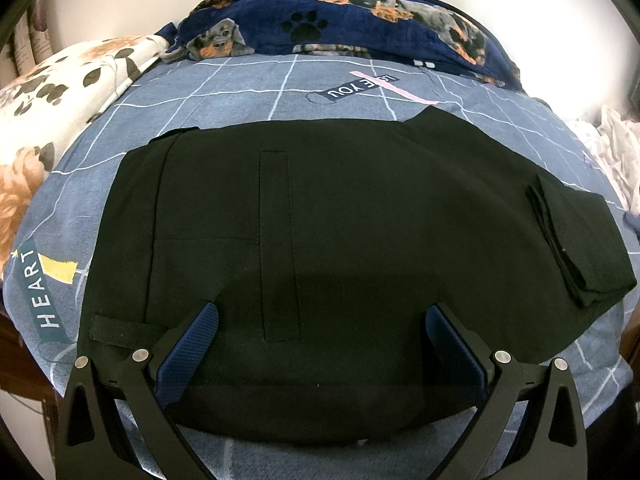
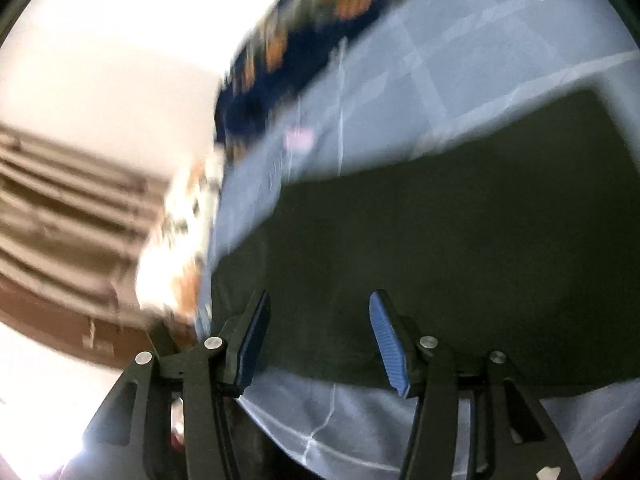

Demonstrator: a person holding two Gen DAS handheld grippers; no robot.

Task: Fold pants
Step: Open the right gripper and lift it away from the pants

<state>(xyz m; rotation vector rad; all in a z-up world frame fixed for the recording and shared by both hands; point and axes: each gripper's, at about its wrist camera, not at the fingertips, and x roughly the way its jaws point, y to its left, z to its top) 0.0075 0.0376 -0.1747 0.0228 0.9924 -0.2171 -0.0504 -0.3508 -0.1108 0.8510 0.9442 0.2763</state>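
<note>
Black pants (image 1: 340, 220) lie flat on the blue-grey checked bedsheet (image 1: 224, 96), waistband to the left, with the leg ends folded over in a stack at the right (image 1: 576, 240). My left gripper (image 1: 320, 320) is open, its blue pads wide apart over the near edge of the pants, holding nothing. In the blurred right wrist view the pants (image 2: 440, 248) fill the right half. My right gripper (image 2: 318, 316) is open and empty above the near left part of the pants.
A navy dog-print blanket (image 1: 340, 20) lies along the far side of the bed. A floral cream quilt (image 1: 60, 92) is at the left. Pale crumpled cloth (image 1: 616, 148) sits at the right. The bed's front edge is just below the grippers.
</note>
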